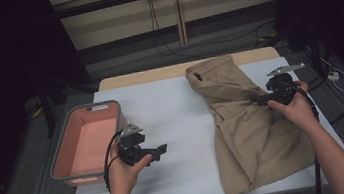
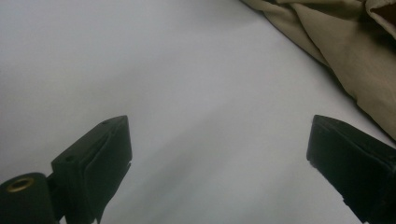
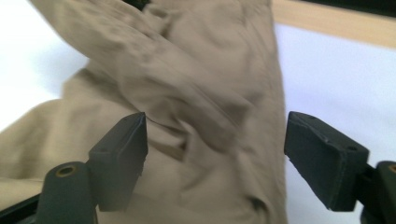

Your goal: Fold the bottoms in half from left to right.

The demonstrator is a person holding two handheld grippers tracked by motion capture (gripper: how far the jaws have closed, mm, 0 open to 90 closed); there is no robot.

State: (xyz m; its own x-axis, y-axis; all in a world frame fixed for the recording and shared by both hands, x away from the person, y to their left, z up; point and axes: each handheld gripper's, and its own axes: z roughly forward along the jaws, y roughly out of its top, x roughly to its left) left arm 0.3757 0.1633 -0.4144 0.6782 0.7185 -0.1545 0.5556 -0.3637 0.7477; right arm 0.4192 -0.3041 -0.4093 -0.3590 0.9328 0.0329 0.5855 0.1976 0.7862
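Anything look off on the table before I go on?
Nothing damaged or spilled. The tan trousers lie crumpled and skewed on the white table cover, one corner hanging over the near edge. The pink bin sits squarely at the left.

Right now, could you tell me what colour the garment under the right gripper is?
Plain khaki tan garment, clearest in the high view.

Left claw (image 1: 159, 150) and right claw (image 1: 260, 99) apparently agape.

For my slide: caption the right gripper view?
Open right tongs poised over crumpled khaki trousers on a white table.
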